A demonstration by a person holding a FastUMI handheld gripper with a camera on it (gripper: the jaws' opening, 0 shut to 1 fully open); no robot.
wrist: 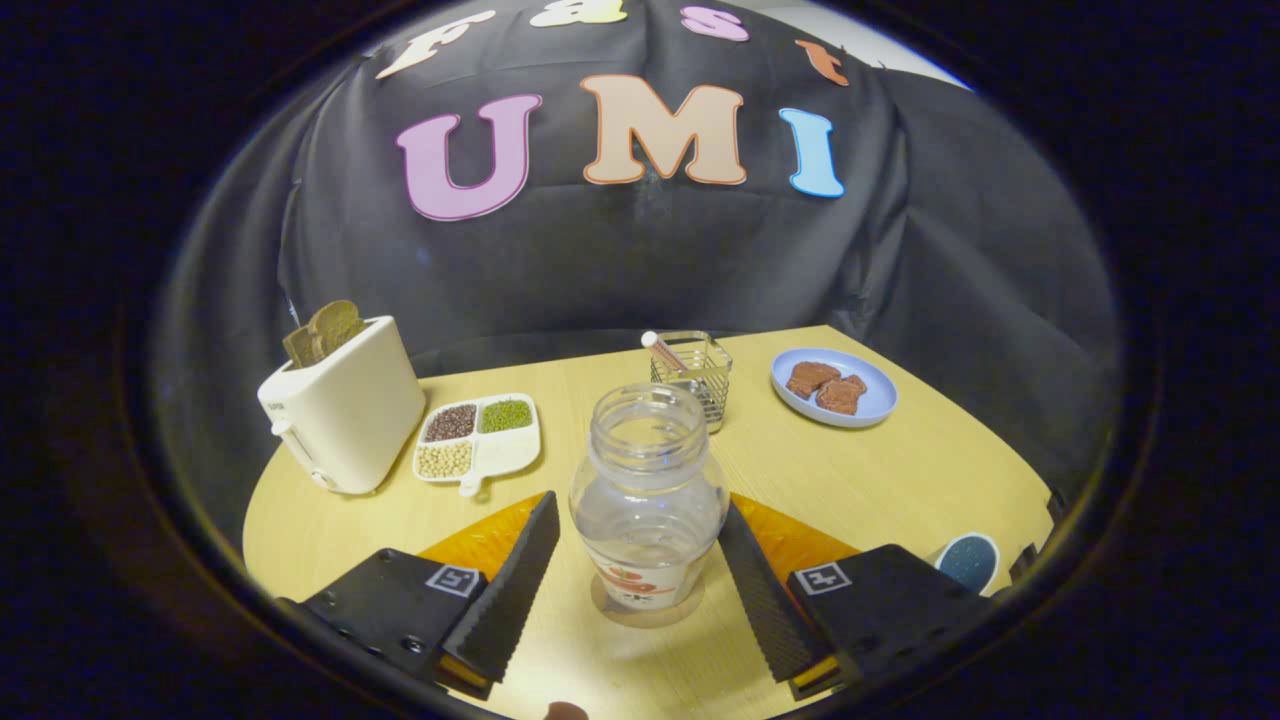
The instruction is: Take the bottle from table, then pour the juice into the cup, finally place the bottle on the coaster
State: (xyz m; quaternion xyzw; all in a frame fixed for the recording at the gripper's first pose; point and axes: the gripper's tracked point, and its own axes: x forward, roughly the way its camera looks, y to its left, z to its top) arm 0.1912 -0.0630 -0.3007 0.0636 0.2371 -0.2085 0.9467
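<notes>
Toaster (345, 415) with bread slices in its slots stands at the far left of the worktop (880, 480); just beside it lies a divided dish (480, 440) holding three kinds of beans or grains. At the centre, the bottle (648, 495) stands upright between the two fingers of the tool (640, 560). The bottle rests on a round coaster (648, 608), whose rim shows under its base. The tool is open: its left finger stands clear of the glass with a visible gap, and its right finger lies close against the bottle's side, contact not determinable. The bottle is clear, wide-mouthed, uncapped, with a printed label low on its body; it appears empty or nearly empty, though a clear liquid could not be ruled out. Behind the bottle stands a wire basket (695, 375) with a stick-like item in it. Further right, a plate (835, 387) carries two brown pieces. At the near right, beside the tool's body, the rim of a cup (968, 562) shows; its contents cannot be determined. Judged status: the bottle is already on the coaster and apparently drained, so pouring and placement look complete; what remains is to withdraw the tool without tipping the bottle
</notes>
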